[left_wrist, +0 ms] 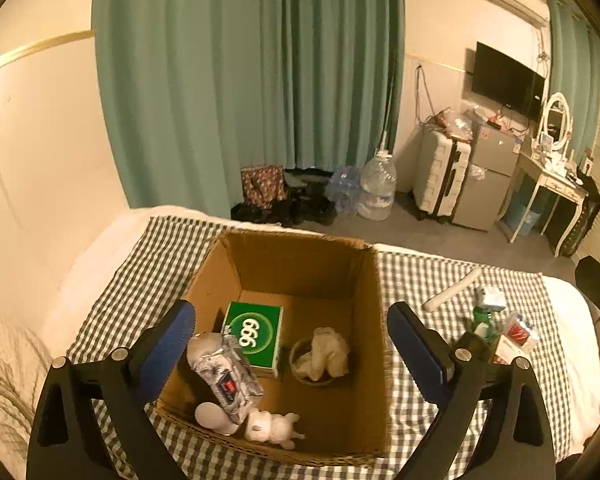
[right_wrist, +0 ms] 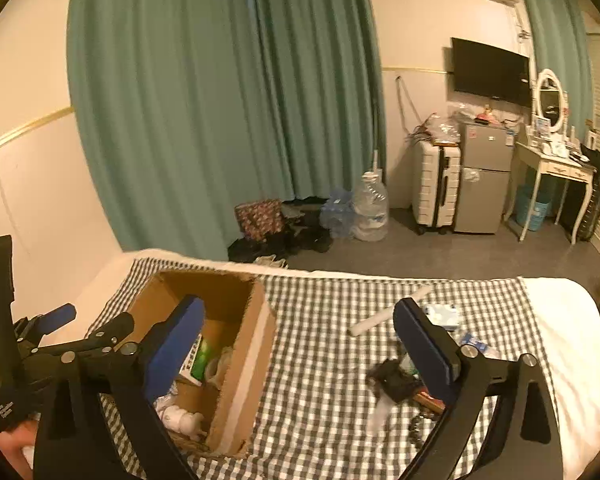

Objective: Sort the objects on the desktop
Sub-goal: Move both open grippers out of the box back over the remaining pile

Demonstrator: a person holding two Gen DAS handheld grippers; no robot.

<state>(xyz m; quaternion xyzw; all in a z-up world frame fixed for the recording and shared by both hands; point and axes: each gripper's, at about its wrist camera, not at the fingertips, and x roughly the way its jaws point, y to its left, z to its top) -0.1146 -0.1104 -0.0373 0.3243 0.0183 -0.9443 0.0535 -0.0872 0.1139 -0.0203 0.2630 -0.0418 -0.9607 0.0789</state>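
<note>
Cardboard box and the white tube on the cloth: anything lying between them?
No. In the right wrist view only bare checked cloth separates the cardboard box from the white tube.

Dim, warm yellowish light; soft focus, strong fisheye bending, black corners.

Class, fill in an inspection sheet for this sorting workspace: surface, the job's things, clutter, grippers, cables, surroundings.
Surface: checked cloth spread over a white bed.
Job's things: open cardboard box holding a green 999 box, a foil pack, a small bowl with crumpled tissue and a white figurine.
Clutter: unsorted pile on the cloth right of the box, plus a white tube.
Grippers: left hand-held gripper open above the box; right hand-held gripper open, empty.
Cables: wires hang on the wall above the suitcase.
Surroundings: green curtain, water jug, fridge, wall TV, dressing table.
</note>
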